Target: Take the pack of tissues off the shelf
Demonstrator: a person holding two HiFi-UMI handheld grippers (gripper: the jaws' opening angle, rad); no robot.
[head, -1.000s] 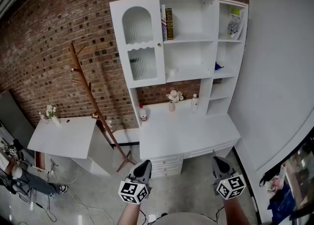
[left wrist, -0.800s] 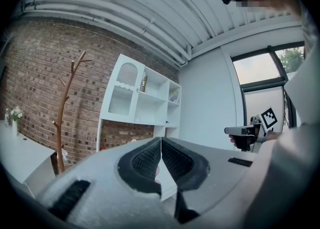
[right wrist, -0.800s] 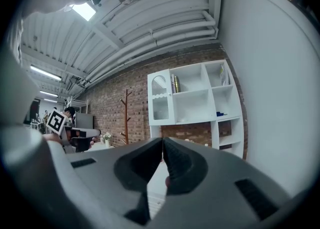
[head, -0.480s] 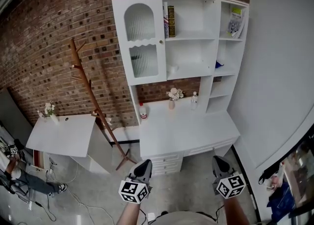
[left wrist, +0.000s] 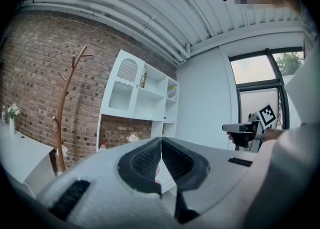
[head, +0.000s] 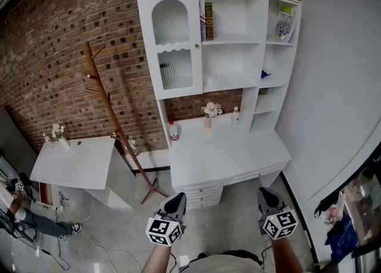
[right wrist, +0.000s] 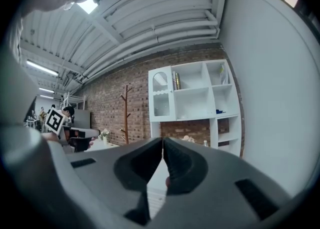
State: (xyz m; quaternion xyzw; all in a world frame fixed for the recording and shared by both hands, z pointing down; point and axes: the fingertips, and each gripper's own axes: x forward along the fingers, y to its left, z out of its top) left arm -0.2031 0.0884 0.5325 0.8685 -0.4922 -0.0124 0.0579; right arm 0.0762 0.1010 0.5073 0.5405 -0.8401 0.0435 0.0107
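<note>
A white shelf unit (head: 226, 45) stands on a white desk (head: 226, 155) against the brick wall. A green and white pack (head: 286, 24) leans in its top right compartment. A small blue thing (head: 265, 75) lies on the shelf below it; which of the two is the tissues I cannot tell. My left gripper (head: 174, 203) and right gripper (head: 266, 197) hang low over the floor in front of the desk, far from the shelves. Both are shut with nothing between the jaws, as the left gripper view (left wrist: 161, 140) and the right gripper view (right wrist: 163, 140) show.
A wooden coat rack (head: 113, 123) leans left of the desk, with a small white table (head: 74, 161) beyond it. On the desk stand a red-capped bottle (head: 173, 132), a flower vase (head: 208, 114) and a clear bottle (head: 235, 117). Books (head: 206, 21) stand in the upper shelf. A person (head: 18, 218) sits at far left.
The head view has shifted slightly, so the shelf unit sits a little higher in the frame. Both grippers keep their places and stay shut.
</note>
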